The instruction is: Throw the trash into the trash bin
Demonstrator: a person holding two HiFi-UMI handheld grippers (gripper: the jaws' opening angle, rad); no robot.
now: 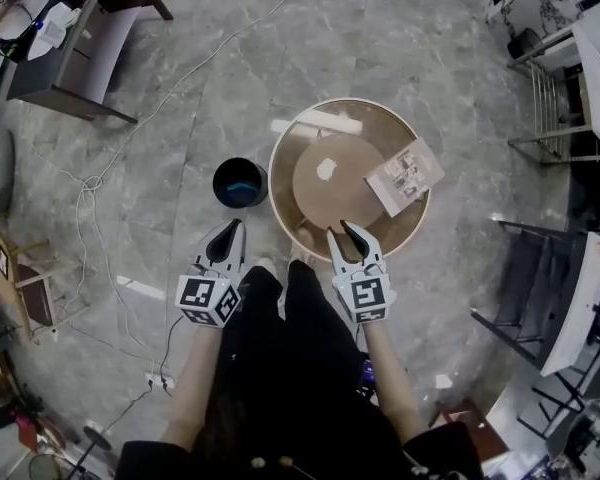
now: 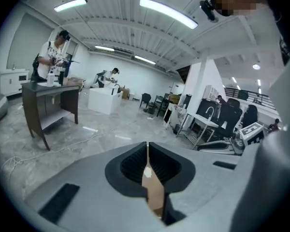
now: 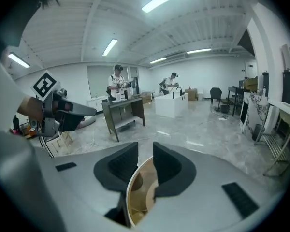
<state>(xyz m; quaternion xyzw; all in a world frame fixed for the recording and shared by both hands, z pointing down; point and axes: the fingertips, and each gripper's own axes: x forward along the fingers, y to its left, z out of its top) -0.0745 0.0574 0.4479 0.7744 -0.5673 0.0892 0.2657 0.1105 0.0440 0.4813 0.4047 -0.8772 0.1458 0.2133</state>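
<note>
A white printed carton [image 1: 405,176] lies on the right rim of a round tan table [image 1: 352,102]. A dark round trash bin [image 1: 240,183] stands on the floor just left of the table. My left gripper [image 1: 229,230] hangs below the bin, near the table's lower left edge, with its jaws together and nothing in them; in the left gripper view [image 2: 147,146] they meet in a thin line. My right gripper [image 1: 346,231] is over the table's near rim. Its jaws [image 3: 145,151] stand apart and empty, with the table's edge [image 3: 135,197] showing through the gap.
The floor is grey marble, with a cable [image 1: 90,183] trailing at the left. A dark desk [image 1: 80,48] stands at the far left, metal racks [image 1: 550,98] and chairs [image 1: 525,298] at the right. A person stands at the desk [image 2: 50,88]. My own legs are right before the table.
</note>
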